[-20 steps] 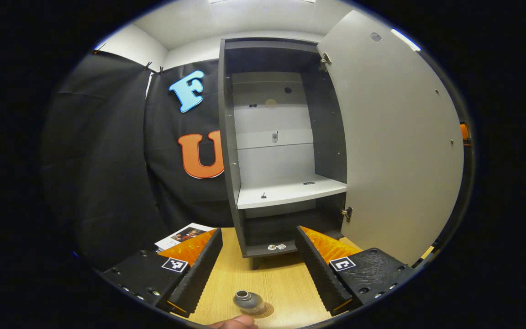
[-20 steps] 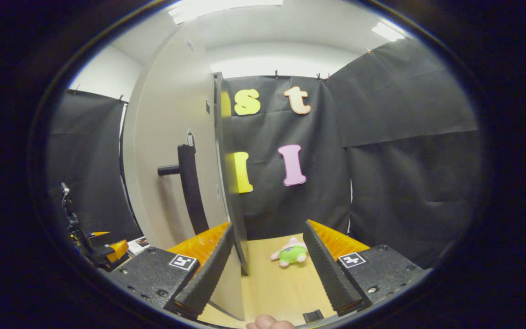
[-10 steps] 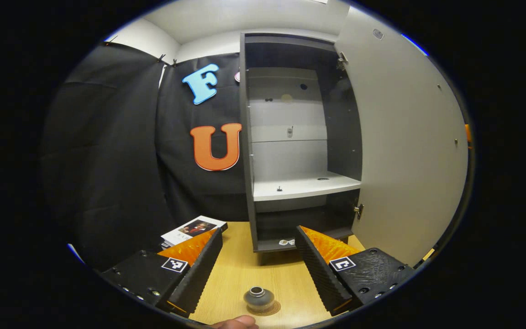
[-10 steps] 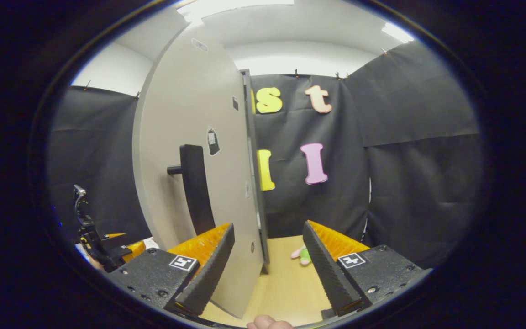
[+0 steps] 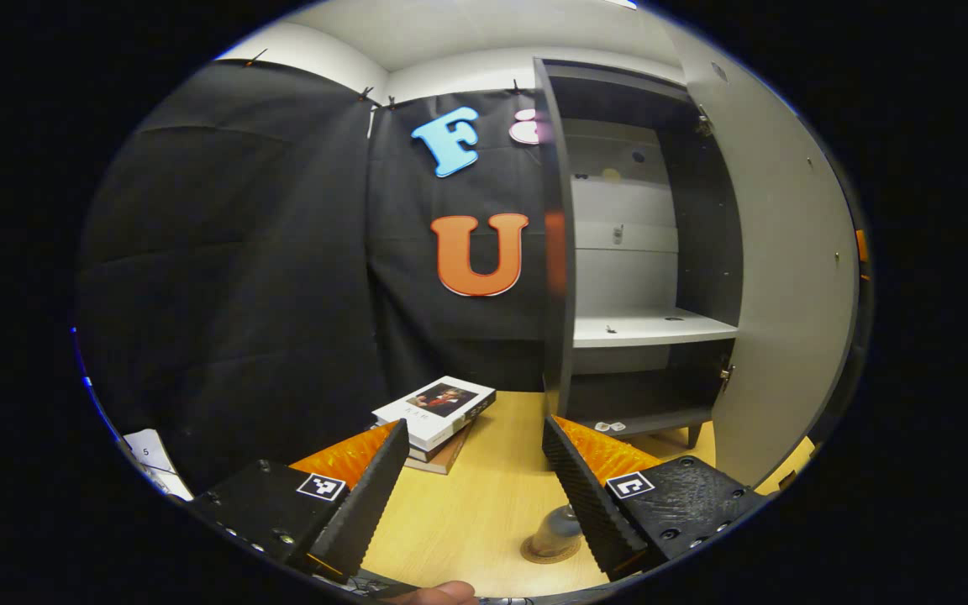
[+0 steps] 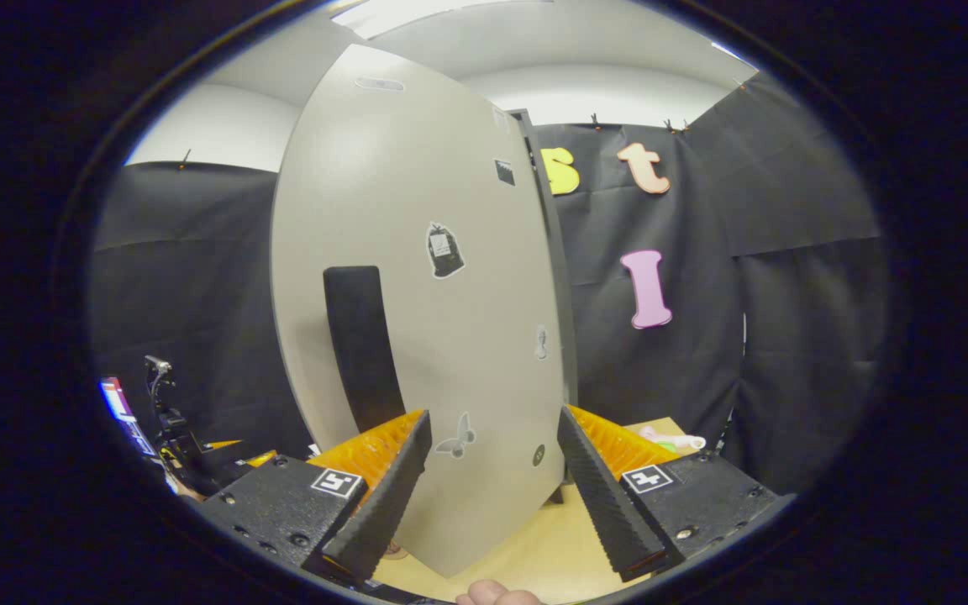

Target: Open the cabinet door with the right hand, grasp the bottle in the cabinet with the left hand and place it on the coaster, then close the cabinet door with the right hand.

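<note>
Wooden table [image 5: 484, 504] held the bottle [image 5: 557, 528] on its coaster [image 5: 548, 550] at 6 o'clock; left gripper [image 5: 476, 491] and right gripper [image 6: 492, 491] both gaped empty, cabinet door [image 6: 450, 336] ajar.

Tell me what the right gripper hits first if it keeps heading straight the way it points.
Most likely the cabinet door: its outer face stands straight ahead of the open right gripper, with the handle just left of that line. Depth is hard to judge.

My right gripper [image 6: 484, 496] stands with its fingers spread apart, nothing held between them. The cabinet door [image 6: 425, 336] faces me, just beyond the fingertips, its dark vertical handle [image 6: 360, 344] left of centre. Small stickers [image 6: 444, 249] mark the door face. Wooden tabletop [image 6: 534, 559] lies below.
</note>
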The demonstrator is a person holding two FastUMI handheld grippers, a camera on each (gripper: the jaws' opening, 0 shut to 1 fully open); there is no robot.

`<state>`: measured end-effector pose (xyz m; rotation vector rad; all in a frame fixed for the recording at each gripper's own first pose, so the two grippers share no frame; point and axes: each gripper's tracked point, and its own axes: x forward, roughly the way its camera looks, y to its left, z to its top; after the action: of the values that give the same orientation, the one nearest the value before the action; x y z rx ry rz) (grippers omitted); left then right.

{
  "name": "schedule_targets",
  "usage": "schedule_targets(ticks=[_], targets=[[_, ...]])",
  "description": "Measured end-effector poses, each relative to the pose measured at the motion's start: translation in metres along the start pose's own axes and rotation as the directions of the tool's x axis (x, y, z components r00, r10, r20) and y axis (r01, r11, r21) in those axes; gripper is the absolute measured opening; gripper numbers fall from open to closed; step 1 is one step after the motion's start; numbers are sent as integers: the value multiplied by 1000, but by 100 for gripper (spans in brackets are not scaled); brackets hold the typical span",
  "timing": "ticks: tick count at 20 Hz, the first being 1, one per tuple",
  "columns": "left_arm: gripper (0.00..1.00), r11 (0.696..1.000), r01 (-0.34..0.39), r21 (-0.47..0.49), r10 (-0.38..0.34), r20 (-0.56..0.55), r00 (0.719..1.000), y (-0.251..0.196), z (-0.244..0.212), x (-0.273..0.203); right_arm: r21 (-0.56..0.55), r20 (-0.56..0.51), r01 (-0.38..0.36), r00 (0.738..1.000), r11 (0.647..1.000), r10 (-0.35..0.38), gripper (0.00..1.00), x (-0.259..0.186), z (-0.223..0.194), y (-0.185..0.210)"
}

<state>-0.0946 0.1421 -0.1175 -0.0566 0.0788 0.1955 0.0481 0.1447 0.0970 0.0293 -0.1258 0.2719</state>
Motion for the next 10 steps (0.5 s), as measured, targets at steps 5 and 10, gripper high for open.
schedule_targets(ticks=[5,10], targets=[[96,997,-81,-16,81,-17,997,49,-8,-14,9,-79,-117,990,993,118,98,39,-15,51],[96,986,-163,-37,162,-20,987,94,-9,-30,-3,-107,-212,972,977,211,93,72,-15,99]])
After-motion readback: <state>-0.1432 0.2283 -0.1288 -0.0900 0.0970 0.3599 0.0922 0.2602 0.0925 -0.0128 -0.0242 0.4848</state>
